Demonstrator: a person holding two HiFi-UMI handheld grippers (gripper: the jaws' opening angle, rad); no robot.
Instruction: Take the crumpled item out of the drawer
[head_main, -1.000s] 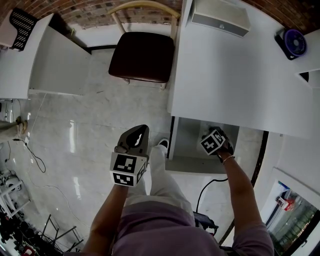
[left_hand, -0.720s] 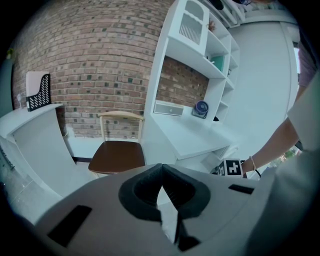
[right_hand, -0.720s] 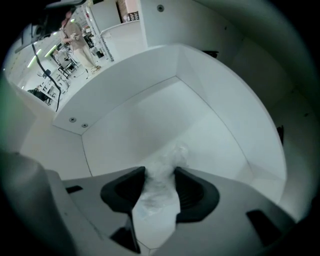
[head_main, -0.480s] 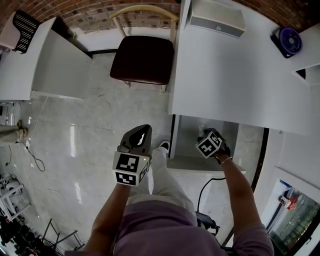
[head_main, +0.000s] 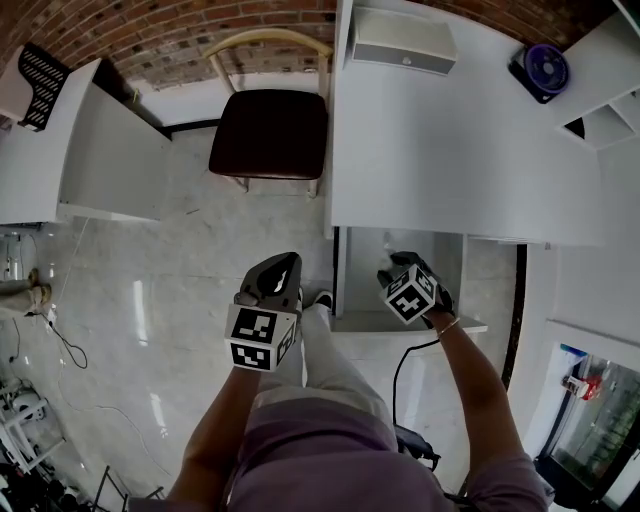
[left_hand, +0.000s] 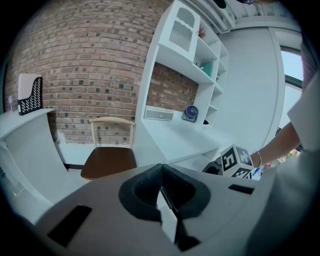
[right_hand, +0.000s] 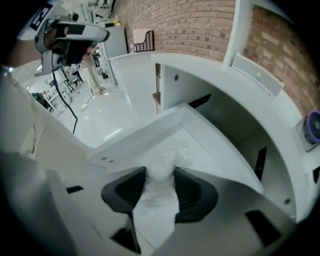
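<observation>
The left gripper is held clear of the desk, its jaws together on nothing. The drawer stands open. The crumpled item, white and crinkly, sits inside it toward the front edge, pinched between the part-open jaws of the right gripper. It appears light, soft and compressible. It is best gripped across its bulk and lifted straight up.

Both forearms reach toward 12 o'clock; left gripper at 7 o'clock, jaws together, empty; right gripper at 4 o'clock, jaws pinching the crumpled item
</observation>
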